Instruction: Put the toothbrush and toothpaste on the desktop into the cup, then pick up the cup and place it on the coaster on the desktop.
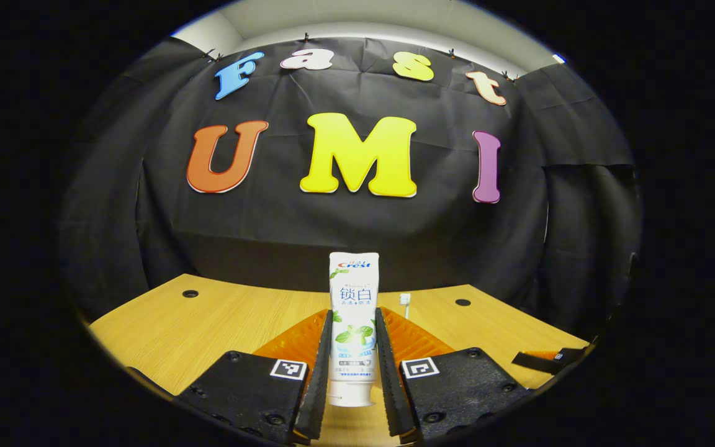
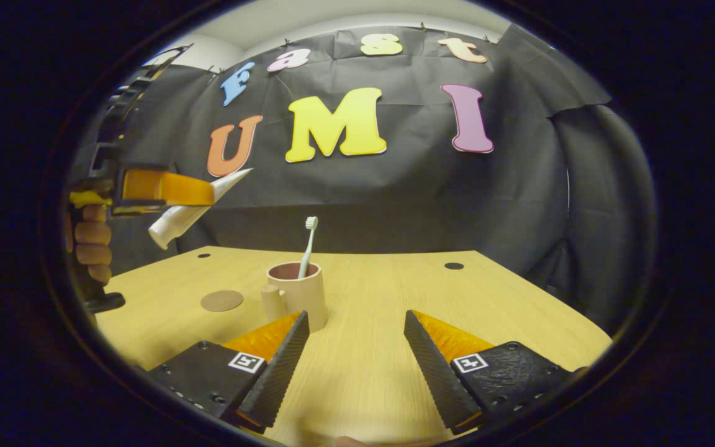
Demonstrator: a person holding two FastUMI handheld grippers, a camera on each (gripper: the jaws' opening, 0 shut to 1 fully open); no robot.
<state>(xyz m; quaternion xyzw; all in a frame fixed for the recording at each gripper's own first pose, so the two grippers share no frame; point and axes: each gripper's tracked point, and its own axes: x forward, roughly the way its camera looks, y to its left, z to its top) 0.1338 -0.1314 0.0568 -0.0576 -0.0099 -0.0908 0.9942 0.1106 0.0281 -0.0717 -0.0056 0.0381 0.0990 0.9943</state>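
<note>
In the left gripper view my left gripper [image 1: 352,338] is shut on a white toothpaste tube [image 1: 352,310], which stands crimped end up and cap down between the fingers. The right gripper view shows that gripper [image 2: 211,189] at far left, high above the table, with the tube [image 2: 191,210] tilted in it. A pinkish cup [image 2: 298,293] with a handle stands on the wooden desktop [image 2: 395,298], and a white toothbrush [image 2: 308,247] stands in it, bristles up. A round brown coaster [image 2: 221,300] lies left of the cup. My right gripper [image 2: 355,338] is open just in front of the cup.
A hand [image 2: 89,239] holds the left gripper at the left edge. The desktop [image 1: 208,316] has small dark holes [image 2: 454,266] near its back edge. The toothbrush head [image 1: 404,298] peeks up beside the tube. Black cloth walls close the back and right sides.
</note>
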